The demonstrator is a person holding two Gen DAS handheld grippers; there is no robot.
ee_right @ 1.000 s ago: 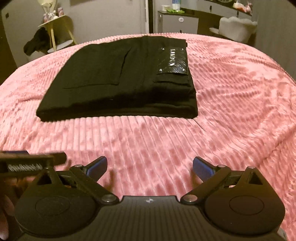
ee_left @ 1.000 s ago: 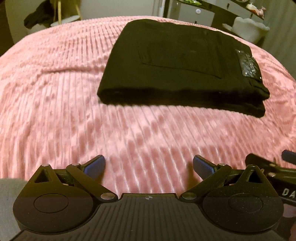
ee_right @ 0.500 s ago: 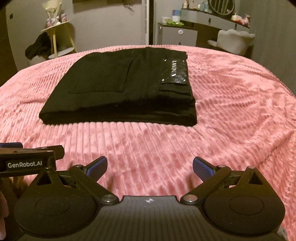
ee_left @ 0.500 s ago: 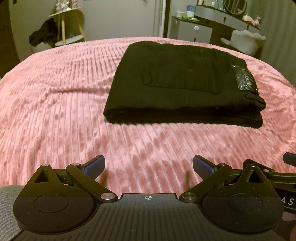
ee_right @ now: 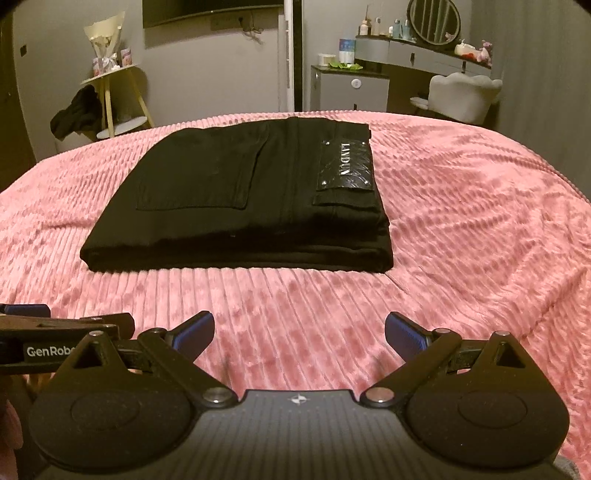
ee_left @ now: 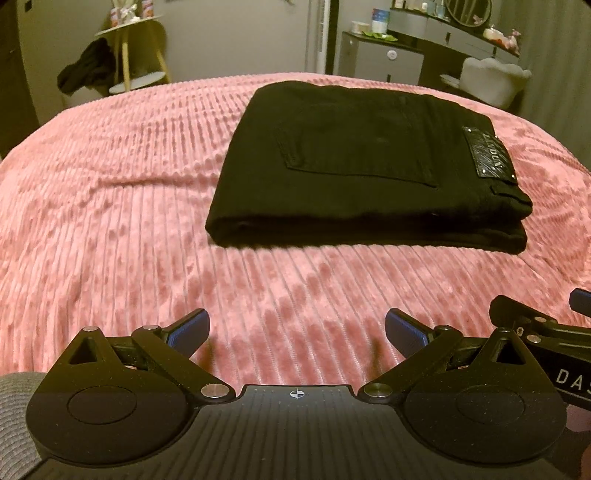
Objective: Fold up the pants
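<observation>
Black pants (ee_left: 362, 166) lie folded into a flat rectangle on the pink ribbed bedspread (ee_left: 110, 206), back pocket and shiny leather waist label facing up. They also show in the right wrist view (ee_right: 240, 199). My left gripper (ee_left: 295, 330) is open and empty, held above the bedspread well short of the pants' near edge. My right gripper (ee_right: 299, 332) is open and empty, likewise back from the pants. Each gripper's body shows at the edge of the other's view.
Beyond the bed stand a yellow side table with dark clothing draped on it (ee_right: 107, 99), a grey cabinet (ee_right: 349, 90), a vanity desk with a round mirror (ee_right: 434, 22) and a white chair (ee_right: 461, 94).
Both grippers have drawn back and tilted up from the pants, so more of the room shows. The pants have not moved. Both grippers stayed open.
</observation>
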